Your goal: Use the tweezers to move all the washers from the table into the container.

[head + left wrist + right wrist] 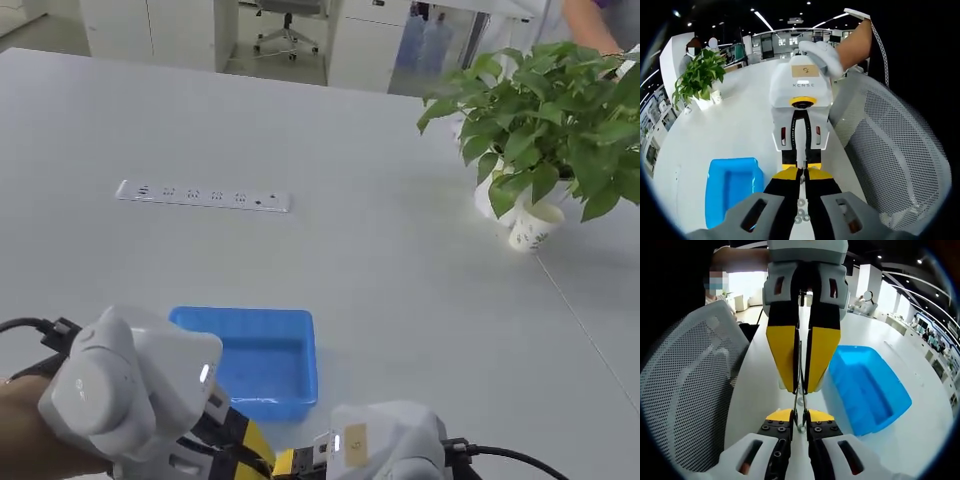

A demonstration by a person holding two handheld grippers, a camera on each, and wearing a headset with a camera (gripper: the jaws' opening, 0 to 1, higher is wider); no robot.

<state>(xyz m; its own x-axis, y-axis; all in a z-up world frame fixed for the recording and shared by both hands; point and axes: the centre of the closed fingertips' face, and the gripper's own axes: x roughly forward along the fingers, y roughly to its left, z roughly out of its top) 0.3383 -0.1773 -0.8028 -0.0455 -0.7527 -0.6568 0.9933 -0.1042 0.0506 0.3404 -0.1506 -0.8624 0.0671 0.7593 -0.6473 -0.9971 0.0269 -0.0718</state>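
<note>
Here, left gripper [800, 389] and right gripper [800, 417] pinch our tweezers [800, 402], prongs nearly closed; we cannot tell any catch. Washers [801, 202] lie on table [400, 250] beneath; blue container [245, 365] beyond looks empty, transfer seemingly unstarted.

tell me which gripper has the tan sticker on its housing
The right gripper: a tan sticker sits on top of its white housing. The left gripper shows plain white housing in the head view.
</note>
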